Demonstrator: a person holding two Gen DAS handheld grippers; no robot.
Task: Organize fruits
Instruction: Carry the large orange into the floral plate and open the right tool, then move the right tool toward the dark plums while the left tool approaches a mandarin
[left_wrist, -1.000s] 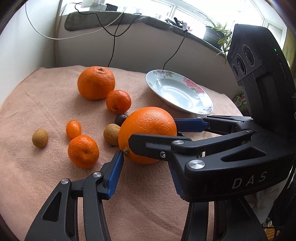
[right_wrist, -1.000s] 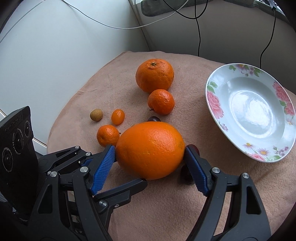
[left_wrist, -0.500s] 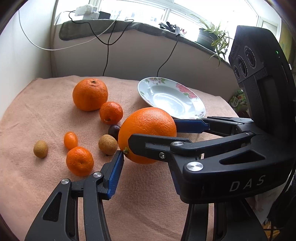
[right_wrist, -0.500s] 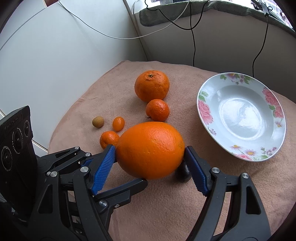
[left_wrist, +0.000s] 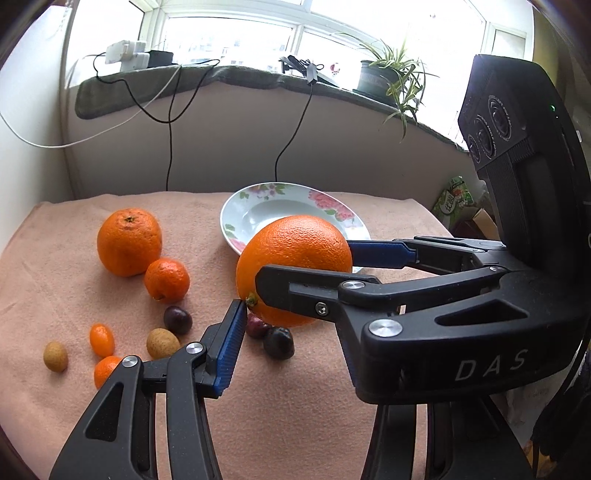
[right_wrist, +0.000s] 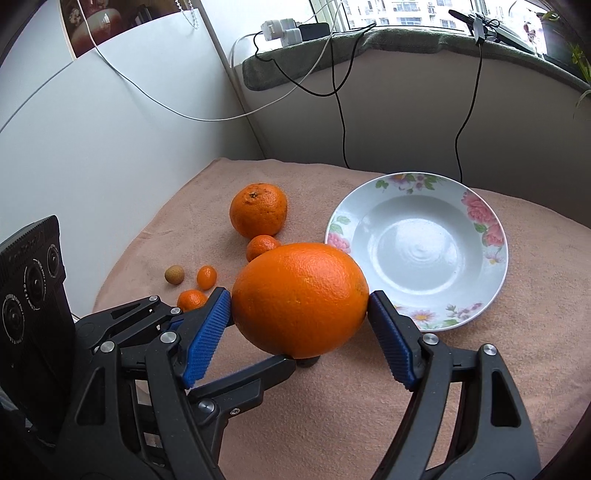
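Observation:
My right gripper (right_wrist: 299, 314) is shut on a big orange (right_wrist: 300, 298) and holds it in the air above the pink cloth, near the left of the flowered plate (right_wrist: 480, 280). In the left wrist view the same orange (left_wrist: 293, 269) sits between the right gripper's blue pads (left_wrist: 380, 254), in front of the plate (left_wrist: 236, 221). My left gripper shows one blue-padded finger (left_wrist: 231, 347) low beside the orange; its other finger is hidden. Another large orange (left_wrist: 129, 242), a mandarin (left_wrist: 167, 280), small citrus, longans (left_wrist: 55, 356) and dark cherries (left_wrist: 279, 343) lie on the cloth.
The cloth-covered table (left_wrist: 295, 424) meets a wall on the left and a low wall behind. Cables (left_wrist: 170, 147) hang from the sill, which bears a power strip and a potted plant (left_wrist: 388, 77). A green packet (left_wrist: 454, 199) lies beyond the table's right edge.
The right gripper has lifted the big orange off the cloth and carried it toward the plate. Both cameras rose and tilted up. Dark cherries formerly under the orange now show.

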